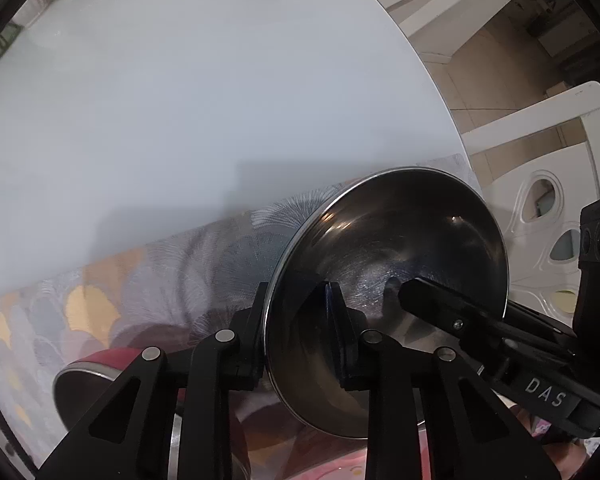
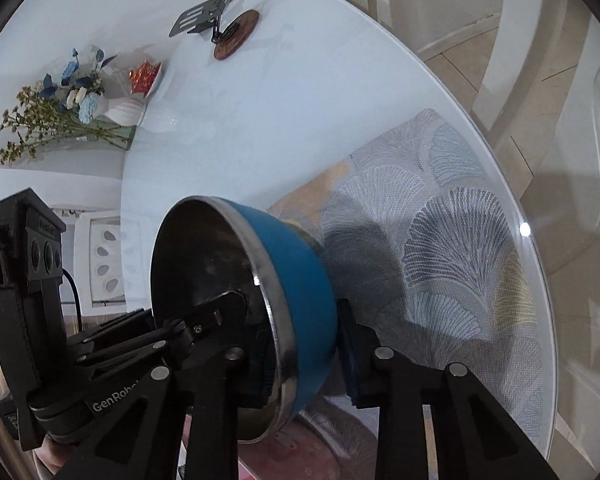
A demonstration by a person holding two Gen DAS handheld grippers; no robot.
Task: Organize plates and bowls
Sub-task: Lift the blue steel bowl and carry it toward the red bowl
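At the far left, low in the left wrist view, a red bowl (image 1: 86,376) with a steel rim sat on the patterned placemat (image 1: 160,280). It was cut off by the black linkage, so what it held could not be told. It was probably the stack the next bowl was meant for.

Just right of it, the left tongs (image 1: 296,320) were clamped on the near rim of the blue bowl (image 2: 296,280), one finger outside the wall and one padded finger inside. The bowl was lifted off the bench (image 1: 180,100) and tipped on its side above the placemat, with its mouth turned toward the left wrist camera. Its scratched steel inside was bare, with nothing in it.

Further right, the right tongs (image 2: 304,344) were clamped on the same bowl. One pad pressed the steel inside and the other pressed the blue outer wall. With both tongs on one bowl this looked like a handover or a two-handed turn, likely to steady the tilted bowl before nesting it. With two grips on one rim, a careless release could let the bowl swing.

Far across the bench stood a vase of flowers (image 2: 80,100), a small dish of red pieces (image 2: 144,76) and a wooden coaster (image 2: 238,34) under a utensil stand. All were well apart from the work. White chairs (image 1: 540,200) stood past the bench's right edge.
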